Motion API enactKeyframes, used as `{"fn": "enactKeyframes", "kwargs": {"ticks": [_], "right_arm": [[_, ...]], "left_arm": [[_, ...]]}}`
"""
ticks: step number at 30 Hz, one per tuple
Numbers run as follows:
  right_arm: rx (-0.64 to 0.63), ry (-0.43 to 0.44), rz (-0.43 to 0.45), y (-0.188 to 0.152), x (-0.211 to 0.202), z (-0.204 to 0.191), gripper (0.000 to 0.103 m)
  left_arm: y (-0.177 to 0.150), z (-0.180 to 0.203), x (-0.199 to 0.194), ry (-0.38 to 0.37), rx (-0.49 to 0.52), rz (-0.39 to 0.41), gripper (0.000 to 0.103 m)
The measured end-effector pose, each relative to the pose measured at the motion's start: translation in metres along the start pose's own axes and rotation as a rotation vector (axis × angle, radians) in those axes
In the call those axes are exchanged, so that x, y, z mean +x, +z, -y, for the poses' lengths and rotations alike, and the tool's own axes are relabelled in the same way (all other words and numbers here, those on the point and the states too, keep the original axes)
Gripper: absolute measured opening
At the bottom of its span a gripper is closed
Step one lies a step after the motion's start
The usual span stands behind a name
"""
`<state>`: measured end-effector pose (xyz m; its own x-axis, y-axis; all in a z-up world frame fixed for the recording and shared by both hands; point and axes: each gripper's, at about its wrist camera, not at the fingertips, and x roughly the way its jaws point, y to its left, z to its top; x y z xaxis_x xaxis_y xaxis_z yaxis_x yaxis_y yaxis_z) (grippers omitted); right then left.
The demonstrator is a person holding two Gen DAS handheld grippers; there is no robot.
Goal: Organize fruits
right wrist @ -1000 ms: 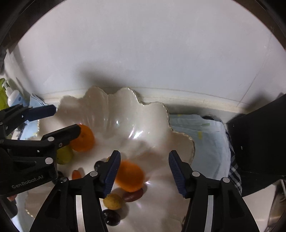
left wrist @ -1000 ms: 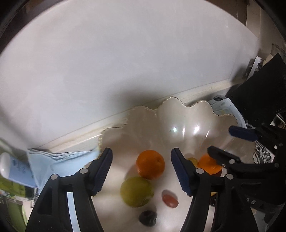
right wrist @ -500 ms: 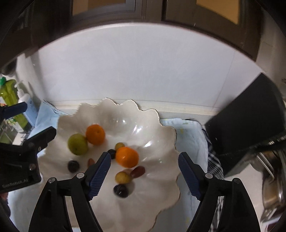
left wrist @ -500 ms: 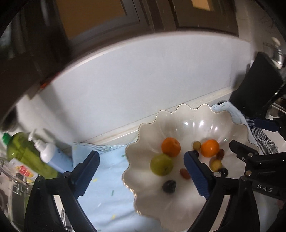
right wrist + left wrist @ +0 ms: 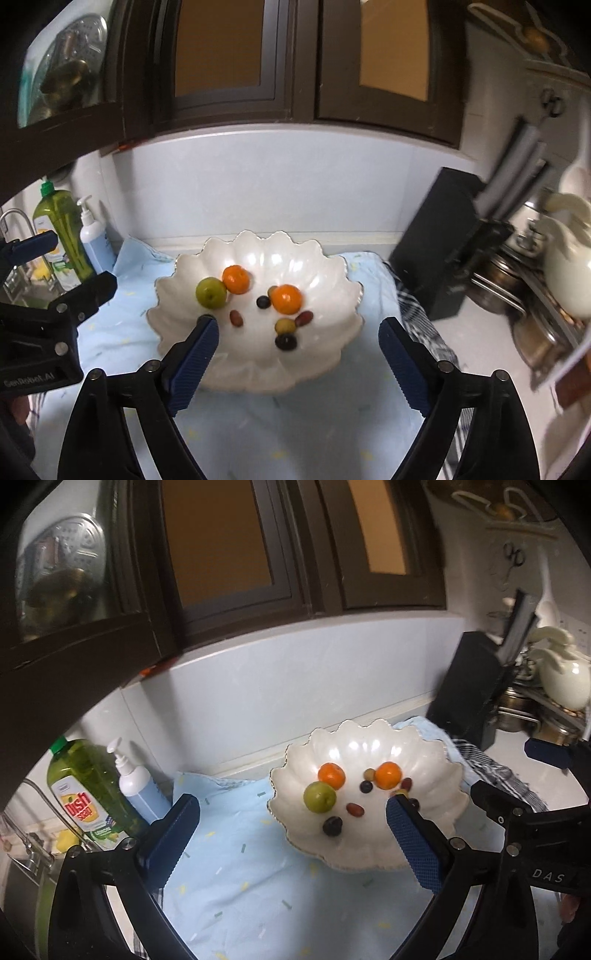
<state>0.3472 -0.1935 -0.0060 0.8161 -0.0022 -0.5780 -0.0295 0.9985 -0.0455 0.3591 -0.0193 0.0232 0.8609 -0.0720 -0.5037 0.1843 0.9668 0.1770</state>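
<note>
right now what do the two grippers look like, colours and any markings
Both the left gripper and the right gripper are black plastic frames with silver rivets. Their fingers carry dark blue ribbed pads. White lettering shows on the bodies: "DAS" on the right one, "GenRobot.AI" on the left.

Dark wood cabinets (image 5: 229, 74) with amber glass panes above pale backsplash (image 5: 258, 184). White counter (image 5: 554, 779), blue cloth (image 5: 240, 867), faucet (image 5: 14, 218) far left.
</note>
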Motion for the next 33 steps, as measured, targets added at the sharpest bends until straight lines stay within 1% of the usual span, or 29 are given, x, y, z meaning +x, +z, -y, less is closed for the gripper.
{"fn": "enactKeyframes", "kwargs": {"ticks": [4, 7, 9, 11, 16, 20, 23, 26, 29, 31, 33], "right_arm": [[0.004, -0.037, 0.028, -0.016, -0.033, -0.006, 0.09], [0.01, -0.049, 0.044, -0.029, -0.056, -0.01, 0.091], [0.009, -0.053, 0.057, -0.038, -0.072, -0.012, 0.091], [0.004, -0.063, 0.071, -0.047, -0.091, -0.013, 0.091], [-0.013, -0.062, 0.114, -0.062, -0.131, -0.012, 0.091], [-0.015, -0.046, 0.149, -0.074, -0.162, -0.012, 0.095], [-0.029, -0.03, 0.172, -0.089, -0.189, -0.013, 0.096], [-0.038, -0.01, 0.176, -0.104, -0.21, -0.014, 0.096], [-0.041, -0.008, 0.182, -0.117, -0.228, -0.014, 0.096], [-0.035, -0.014, 0.187, -0.125, -0.239, -0.014, 0.096], [-0.031, -0.006, 0.193, -0.133, -0.253, -0.013, 0.096]], "left_arm": [[-0.015, 0.0, -0.031, -0.003, 0.012, 0.038, 0.103], [-0.026, 0.001, -0.055, -0.001, 0.018, 0.065, 0.103], [-0.034, 0.002, -0.07, 0.001, 0.013, 0.078, 0.103], [-0.042, 0.003, -0.085, -0.014, -0.002, 0.079, 0.103], [-0.061, 0.009, -0.123, -0.033, -0.059, 0.072, 0.103], [-0.079, 0.016, -0.158, -0.039, -0.103, 0.08, 0.103], [-0.091, 0.024, -0.185, -0.023, -0.108, 0.099, 0.103], [-0.103, 0.032, -0.212, -0.003, -0.108, 0.116, 0.103], [-0.114, 0.037, -0.233, 0.028, -0.109, 0.131, 0.103], [-0.119, 0.039, -0.245, 0.029, -0.119, 0.134, 0.103], [-0.125, 0.04, -0.258, 0.009, -0.129, 0.133, 0.103]]}}
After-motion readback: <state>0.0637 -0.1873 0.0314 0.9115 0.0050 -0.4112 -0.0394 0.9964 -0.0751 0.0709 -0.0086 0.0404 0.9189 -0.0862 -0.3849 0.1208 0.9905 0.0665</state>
